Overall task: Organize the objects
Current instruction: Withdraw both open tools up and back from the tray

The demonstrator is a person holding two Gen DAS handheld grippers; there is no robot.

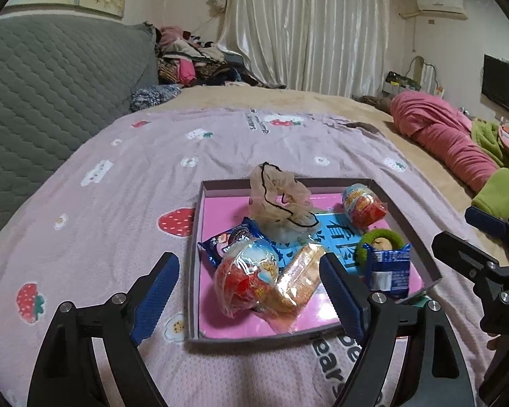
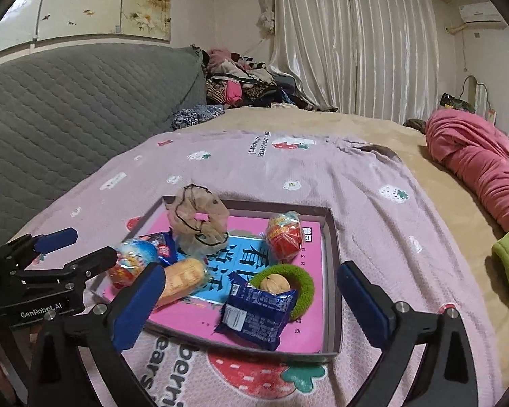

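Lettering "GenRobot.AI" marked the left tongs (image 2: 59, 247) at mid-left of the right view. Both left and right tongs (image 2: 249, 302) gaped wide, empty, near the tray (image 2: 332, 264) of snacks at lower centre, on the blanket (image 2: 373, 196) printed "berries".

strawberry blanket (image 1: 118, 203) | grey quilted headboard (image 1: 51, 78) | white curtains (image 1: 305, 27) | clothes pile (image 1: 193, 57)

The tray (image 2: 332, 254) is crowded: snack packets (image 2: 254, 315) and scrunchies (image 2: 196, 224) fill its lower and left parts, leaving bare pink floor only at its lower right. The blanket (image 2: 390, 230), frame right and upper centre, lies open.
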